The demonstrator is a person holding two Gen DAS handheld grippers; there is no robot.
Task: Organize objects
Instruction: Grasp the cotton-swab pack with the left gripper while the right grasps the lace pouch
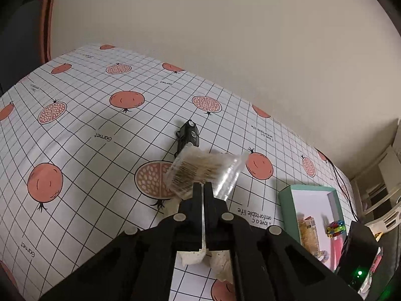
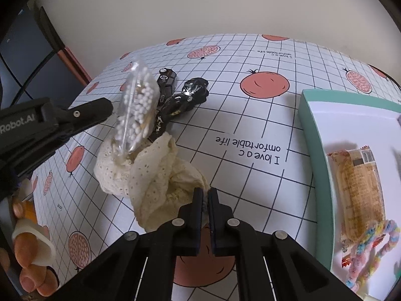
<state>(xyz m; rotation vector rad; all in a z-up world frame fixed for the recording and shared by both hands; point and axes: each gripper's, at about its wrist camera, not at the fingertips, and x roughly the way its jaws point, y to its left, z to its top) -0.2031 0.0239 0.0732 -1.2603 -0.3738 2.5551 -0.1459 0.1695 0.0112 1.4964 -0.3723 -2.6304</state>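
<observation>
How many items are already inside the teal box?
3 visible: a wrapped snack bar along its left side, a pastel braided cord at its near end, and a multicoloured toy further right. The frame edges crop the teal box, so more may be hidden.

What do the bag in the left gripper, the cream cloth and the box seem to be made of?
The bag looks like thin clear plastic film: glossy, with cotton swabs visible through it. The cream cloth seems a soft woven fabric, perhaps cotton, matte, with small eyelet holes and loose folds. The box appears to be cardboard, with flat matte teal walls and a white inside. The left gripper is shut on the bag.
</observation>
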